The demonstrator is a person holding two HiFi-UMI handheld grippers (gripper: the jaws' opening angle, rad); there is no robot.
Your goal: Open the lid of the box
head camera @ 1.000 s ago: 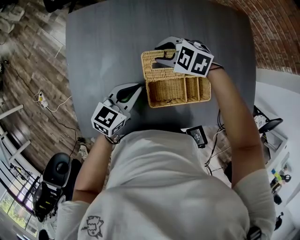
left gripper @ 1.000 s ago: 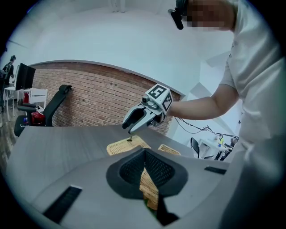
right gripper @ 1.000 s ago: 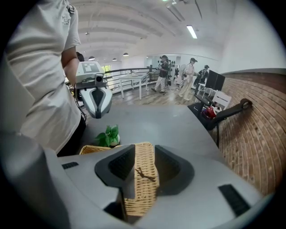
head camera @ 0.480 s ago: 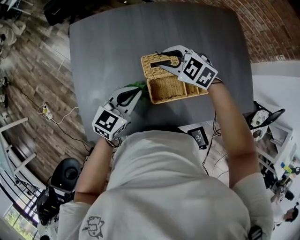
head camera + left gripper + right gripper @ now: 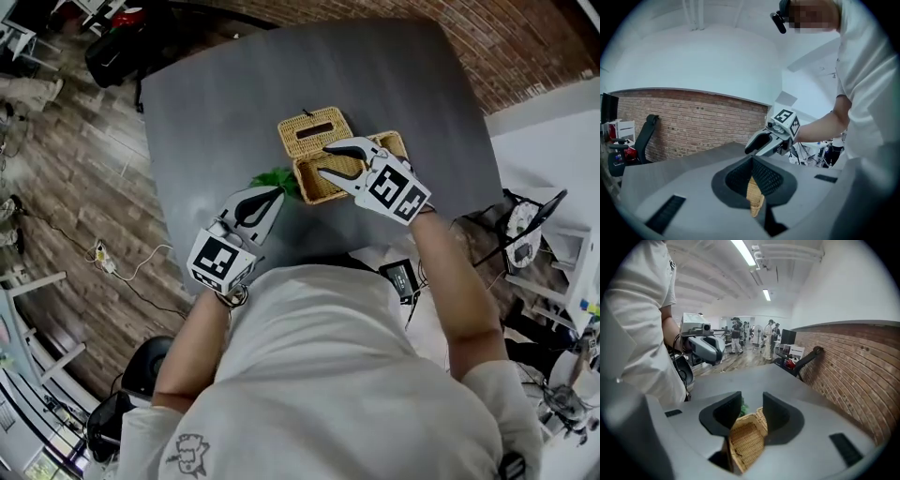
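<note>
Both grippers have drawn back toward the frame's bottom: the left gripper [image 5: 277, 193] clenched and empty at lower left, the right gripper [image 5: 323, 160], jaws apart on nothing and just narrowed slightly, above the one wicker box [image 5: 317, 187] at centre, its single lid [image 5: 309, 131] lying open just beyond.

A brick wall [image 5: 525, 37] backs the grey table [image 5: 216, 122]; wood-plank floor [image 5: 66, 159] alongside.

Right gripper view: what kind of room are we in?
Probably an open-plan office or lab workspace. There is a brick wall on one side, long ceiling strip lights overhead, an office chair near the wall, and people standing further back on a wood-plank floor.
</note>
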